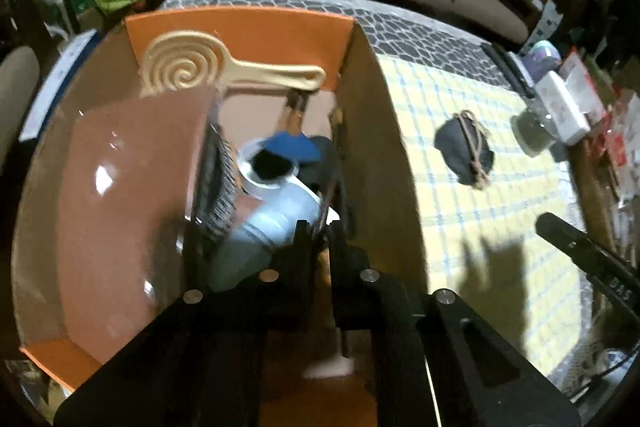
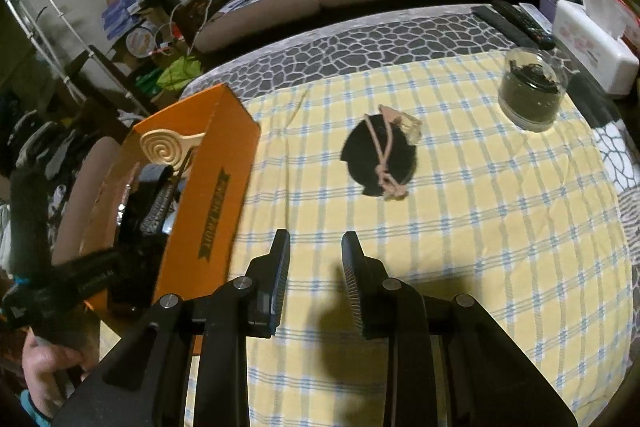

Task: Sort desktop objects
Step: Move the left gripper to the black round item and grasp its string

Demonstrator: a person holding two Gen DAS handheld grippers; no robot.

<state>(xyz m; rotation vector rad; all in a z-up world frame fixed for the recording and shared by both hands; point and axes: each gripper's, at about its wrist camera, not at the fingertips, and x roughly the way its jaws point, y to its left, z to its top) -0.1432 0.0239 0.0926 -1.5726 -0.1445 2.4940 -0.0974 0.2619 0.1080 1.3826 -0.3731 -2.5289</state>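
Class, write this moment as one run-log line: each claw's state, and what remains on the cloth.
left claw: in orange box, grip unclear | right claw: open, empty, above cloth | remaining: black pouch, jar

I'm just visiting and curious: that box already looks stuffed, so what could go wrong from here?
1. The orange cardboard box is crowded; the left gripper, down among a silver-grey bottle and beige spiral paddle, might snag something.
2. The rope-tied black disc lies flat on the checked cloth, so the open right gripper may pinch fabric.
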